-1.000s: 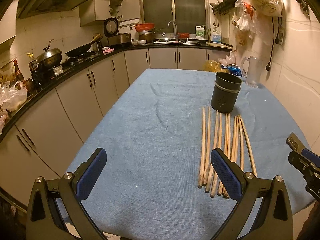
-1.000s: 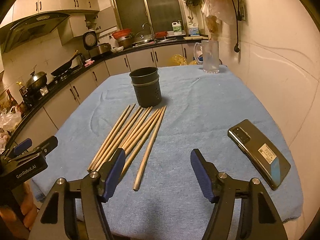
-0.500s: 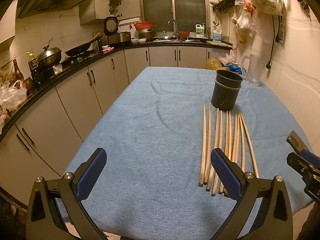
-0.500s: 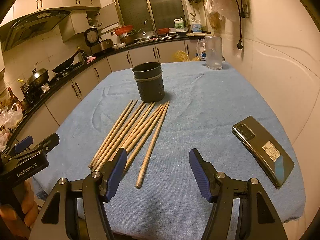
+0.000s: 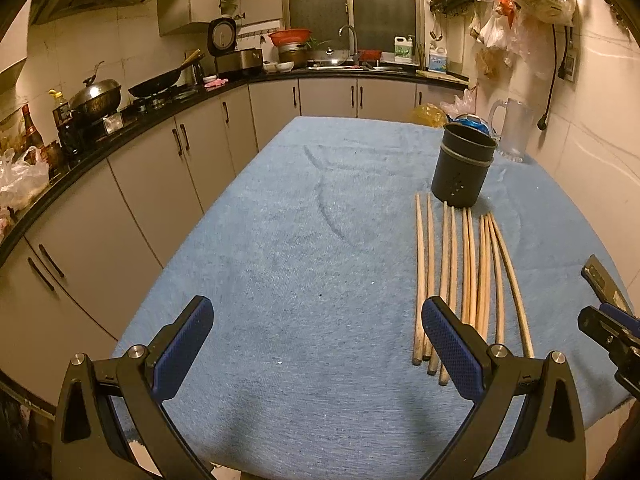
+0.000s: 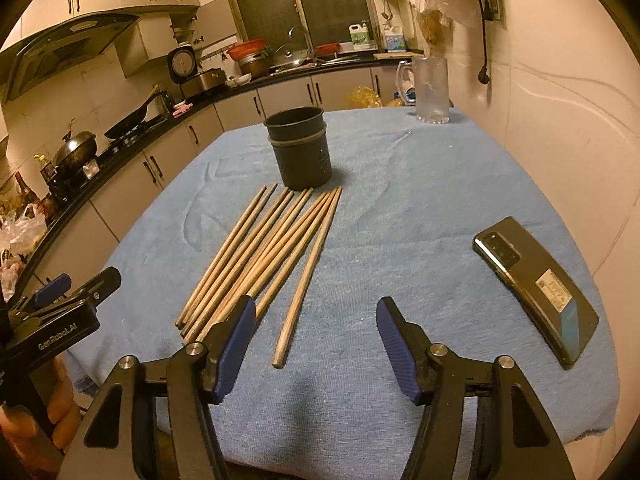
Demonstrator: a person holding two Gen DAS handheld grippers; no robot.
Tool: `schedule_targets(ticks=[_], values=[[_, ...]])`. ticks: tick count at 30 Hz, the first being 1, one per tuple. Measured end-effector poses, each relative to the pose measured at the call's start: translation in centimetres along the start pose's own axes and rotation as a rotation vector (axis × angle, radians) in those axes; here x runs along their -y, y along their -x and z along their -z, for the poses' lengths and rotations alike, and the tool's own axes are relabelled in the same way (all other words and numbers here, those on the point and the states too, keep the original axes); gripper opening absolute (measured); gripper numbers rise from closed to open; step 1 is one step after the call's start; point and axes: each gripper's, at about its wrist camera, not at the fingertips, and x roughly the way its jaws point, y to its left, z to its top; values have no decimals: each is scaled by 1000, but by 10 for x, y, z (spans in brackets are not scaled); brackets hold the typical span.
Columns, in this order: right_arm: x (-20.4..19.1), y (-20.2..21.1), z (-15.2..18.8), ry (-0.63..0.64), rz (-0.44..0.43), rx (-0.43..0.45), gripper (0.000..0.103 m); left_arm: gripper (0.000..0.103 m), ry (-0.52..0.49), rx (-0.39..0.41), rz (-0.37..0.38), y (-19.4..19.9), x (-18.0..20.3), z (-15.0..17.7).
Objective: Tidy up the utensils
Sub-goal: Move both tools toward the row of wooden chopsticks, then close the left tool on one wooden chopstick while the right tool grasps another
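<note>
Chopsticks laid out, nothing picked up yet

Chopsticks, the long pale wooden ones [image 6: 276, 248], are lying in a loose fan on the blue towel-like cloth [image 5: 304, 264] over the table, tips pointing at the dark perforated cylindrical holder [image 6: 299, 148] that stands just beyond them, empty as far as I can see

Handling-wise I'd guess they're light, stiff and a bit rolly on that cloth. They're thin, so a pinch across the shaft needs the jaws nearly shut. The one lying slightly apart on the right side of the fan looks like the easiest first grab, near its thick end, since the others are touching or overlapping

Right gripper [image 6: 316, 340] sits over the near ends of the sticks, jaws apart with nothing between them, and they've just been narrowing a bit. Left gripper [image 5: 316, 344] is wide apart too, empty, hovering over bare cloth left of the pile

Other stuff: black smartphone [image 6: 536, 292] face down on the right, well apart from the sticks, and a clear glass mug [image 6: 430, 90] at the far edge. Neither blocks the path to the holder, I think
</note>
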Motion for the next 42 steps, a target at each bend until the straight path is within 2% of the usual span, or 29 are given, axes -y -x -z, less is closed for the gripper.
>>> schedule_targets(ticks=[5,9,10,14,16,17,20,25,30,35,42], values=[[1,-11,-10,8,-3,-44,52,103,-18,-22,43,-6,-4,-6],[7,-28,-25,-25,-46,-111,51,103,-29,-51,102,-15,-7,-17],[9,-33,-31,-38,-60,-135,47,102,-35,-58,119,-19,-7,-22],[21,-58,-56,-93,-94,-207,34,91,-53,-105,185,-33,-6,-43],[26,-70,-68,-118,-104,-233,31,76,-49,-137,205,-44,-6,-55],[28,-76,-74,-126,-102,-243,27,74,-45,-158,217,-51,-5,-61],[32,-87,-87,-145,-99,-267,27,67,-39,-216,254,-72,0,-74],[41,-105,-96,-197,-84,-295,27,43,-55,-332,324,-115,21,-94],[46,-114,-98,-211,-84,-303,27,40,-47,-433,372,-154,45,-104],[52,-120,-98,-219,-90,-315,27,36,-69,-467,377,-173,64,-110],[59,-129,-100,-222,-97,-325,27,21,-128,-502,350,-194,88,-113]])
